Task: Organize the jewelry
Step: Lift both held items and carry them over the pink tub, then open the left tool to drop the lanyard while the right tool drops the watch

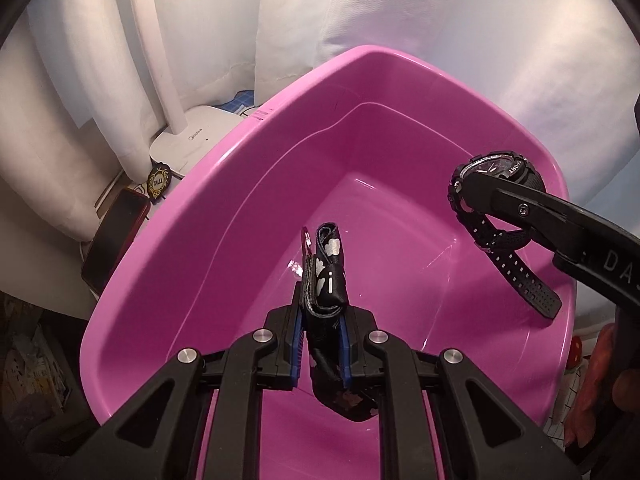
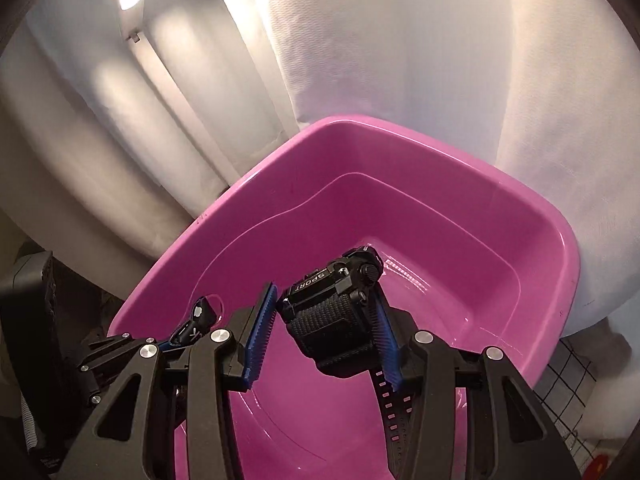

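A pink plastic tub [image 1: 224, 184] fills both views [image 2: 460, 184]. My left gripper [image 1: 320, 316] is shut on a black strap with white cloud prints [image 1: 330, 276] and holds it above the tub's floor. My right gripper [image 2: 326, 320] is shut on a black sport watch [image 2: 336, 304] and holds it over the tub. In the left wrist view the watch [image 1: 496, 176] hangs at the right, its strap dangling. In the right wrist view the left gripper [image 2: 192, 330] with the strap [image 2: 202, 312] is low at the left.
A white lamp base [image 1: 192, 140] and a dark phone [image 1: 112, 240] lie left of the tub. White curtains [image 2: 360, 40] hang behind it. A gridded surface [image 2: 572, 380] lies at the right.
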{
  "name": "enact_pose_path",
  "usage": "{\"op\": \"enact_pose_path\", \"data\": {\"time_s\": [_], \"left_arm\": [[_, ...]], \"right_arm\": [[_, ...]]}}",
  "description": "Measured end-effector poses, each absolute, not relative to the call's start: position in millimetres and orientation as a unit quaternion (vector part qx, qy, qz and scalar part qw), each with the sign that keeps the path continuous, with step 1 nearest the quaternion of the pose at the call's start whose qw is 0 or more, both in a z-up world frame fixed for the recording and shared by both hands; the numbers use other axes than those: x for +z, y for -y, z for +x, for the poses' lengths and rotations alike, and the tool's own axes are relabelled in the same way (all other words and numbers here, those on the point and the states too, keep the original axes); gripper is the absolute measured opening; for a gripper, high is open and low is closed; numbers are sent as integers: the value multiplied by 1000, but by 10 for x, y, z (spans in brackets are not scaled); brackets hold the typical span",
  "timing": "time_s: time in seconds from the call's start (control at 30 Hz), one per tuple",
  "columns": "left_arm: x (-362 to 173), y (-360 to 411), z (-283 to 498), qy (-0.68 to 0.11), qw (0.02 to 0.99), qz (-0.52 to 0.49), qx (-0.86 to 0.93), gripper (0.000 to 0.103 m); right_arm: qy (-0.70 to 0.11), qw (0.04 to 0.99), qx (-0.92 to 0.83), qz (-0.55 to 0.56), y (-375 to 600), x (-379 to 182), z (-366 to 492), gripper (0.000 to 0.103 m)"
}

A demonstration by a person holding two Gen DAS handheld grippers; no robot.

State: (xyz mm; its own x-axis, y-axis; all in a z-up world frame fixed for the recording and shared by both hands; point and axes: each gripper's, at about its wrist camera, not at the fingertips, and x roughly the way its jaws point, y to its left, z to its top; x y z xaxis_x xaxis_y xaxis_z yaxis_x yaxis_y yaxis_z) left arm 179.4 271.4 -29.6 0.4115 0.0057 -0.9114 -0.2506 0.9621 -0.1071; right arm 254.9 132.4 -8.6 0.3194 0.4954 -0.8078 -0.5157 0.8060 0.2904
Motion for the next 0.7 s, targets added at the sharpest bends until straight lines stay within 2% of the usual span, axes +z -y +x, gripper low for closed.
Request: {"op": "enact_pose_path", "data": {"time_s": [0.23, 0.43, 0.5, 0.57, 0.63, 0.7], "left_arm": [[-524, -2779, 1887, -593, 791, -128, 77, 14], [-591, -2780, 1923, -615, 774, -129, 74, 17], [-610, -2806, 1942, -618, 771, -130, 79, 28], [-605, -2814, 1950, -617, 772, -129, 83, 48], [-579, -2828, 1949, -611, 776, -128, 89, 63], [-539, -2840, 1939, -604, 782, -121, 96, 68]], "right_arm": [[-577, 770, 270, -31, -1515, -408, 2759, 45], [-599, 759, 254, -37, -1542, -526, 2803, 45], [-602, 758, 248, -40, -1549, -529, 2821, 45], [-602, 760, 242, -40, -1553, -524, 2839, 46], [-601, 763, 237, -36, -1545, -499, 2855, 60], [-602, 764, 230, -35, -1520, -461, 2840, 63]]}}
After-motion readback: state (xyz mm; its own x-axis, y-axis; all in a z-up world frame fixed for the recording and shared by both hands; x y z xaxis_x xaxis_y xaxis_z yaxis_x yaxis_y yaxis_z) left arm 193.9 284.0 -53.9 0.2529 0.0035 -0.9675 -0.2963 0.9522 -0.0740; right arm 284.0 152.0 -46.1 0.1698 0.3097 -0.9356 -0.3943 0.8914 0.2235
